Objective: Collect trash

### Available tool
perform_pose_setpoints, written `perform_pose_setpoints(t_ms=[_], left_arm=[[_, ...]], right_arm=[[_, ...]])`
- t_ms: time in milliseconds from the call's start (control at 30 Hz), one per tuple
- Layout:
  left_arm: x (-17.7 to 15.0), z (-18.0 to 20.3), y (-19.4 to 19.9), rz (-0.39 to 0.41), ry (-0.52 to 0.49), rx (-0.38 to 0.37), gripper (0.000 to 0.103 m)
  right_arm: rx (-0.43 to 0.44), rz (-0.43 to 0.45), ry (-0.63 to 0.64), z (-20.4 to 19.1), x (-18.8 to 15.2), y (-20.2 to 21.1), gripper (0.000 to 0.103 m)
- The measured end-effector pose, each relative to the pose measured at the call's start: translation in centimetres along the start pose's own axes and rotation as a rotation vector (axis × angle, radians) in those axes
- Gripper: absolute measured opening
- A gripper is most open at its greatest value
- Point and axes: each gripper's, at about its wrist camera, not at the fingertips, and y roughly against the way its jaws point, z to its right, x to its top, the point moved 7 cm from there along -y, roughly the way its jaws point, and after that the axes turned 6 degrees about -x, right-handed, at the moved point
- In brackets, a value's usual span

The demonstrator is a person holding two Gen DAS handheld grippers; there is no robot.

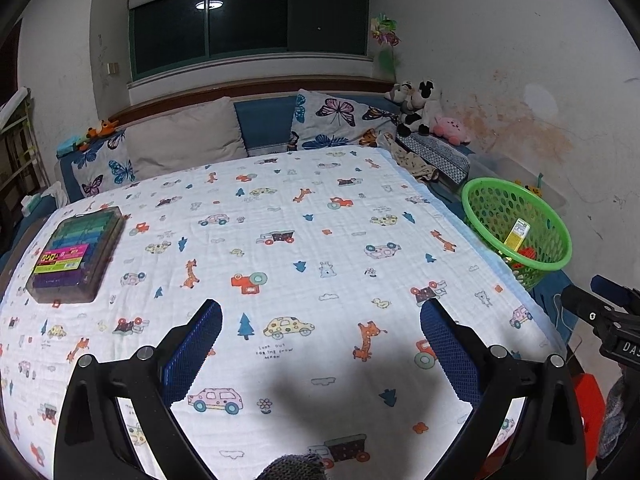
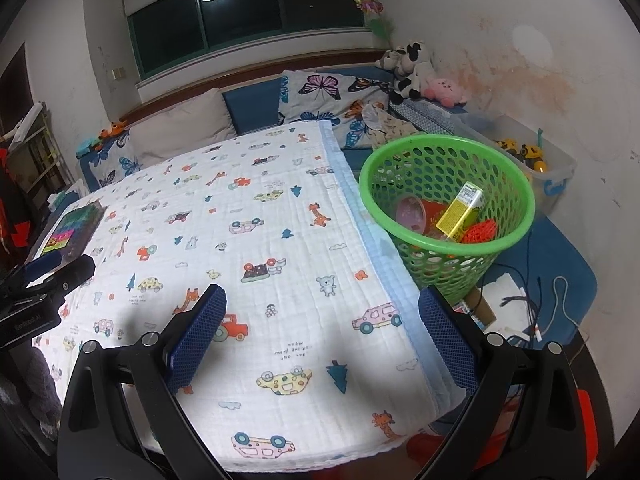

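My green plastic basket with round holes sits just off the right edge of the worktop. Its bottom is hidden behind the edge of the white cloth with little cars and giraffes that covers the worktop. Inside the basket I can see a yellow and white carton, a clear pink plastic cup and some orange net stuff. The things at the very bottom of the basket are hard to make out.

From my left side the basket is far off to the right, and most of what is in it is hidden by its wall.

A flat box of colored sticks with a bright label lies on the cloth near the far left edge. I cannot read the label.

My left claw hangs over the near part of the cloth, its blue pads wide apart, holding nothing. My right claw hangs over the near right part of the cloth, close to the basket, pads wide apart too, holding nothing. Each claw pokes into the side of the other's view.
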Motion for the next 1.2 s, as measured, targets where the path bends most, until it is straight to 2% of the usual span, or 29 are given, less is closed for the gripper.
perform_pose_setpoints(t_ms=[1200], left_arm=[[-0.97, -0.72, -0.82, -0.031, 0.023, 0.014, 0.096]], right_arm=[[0.007, -0.012, 0.006, -0.41, -0.41, -0.33, 0.096]])
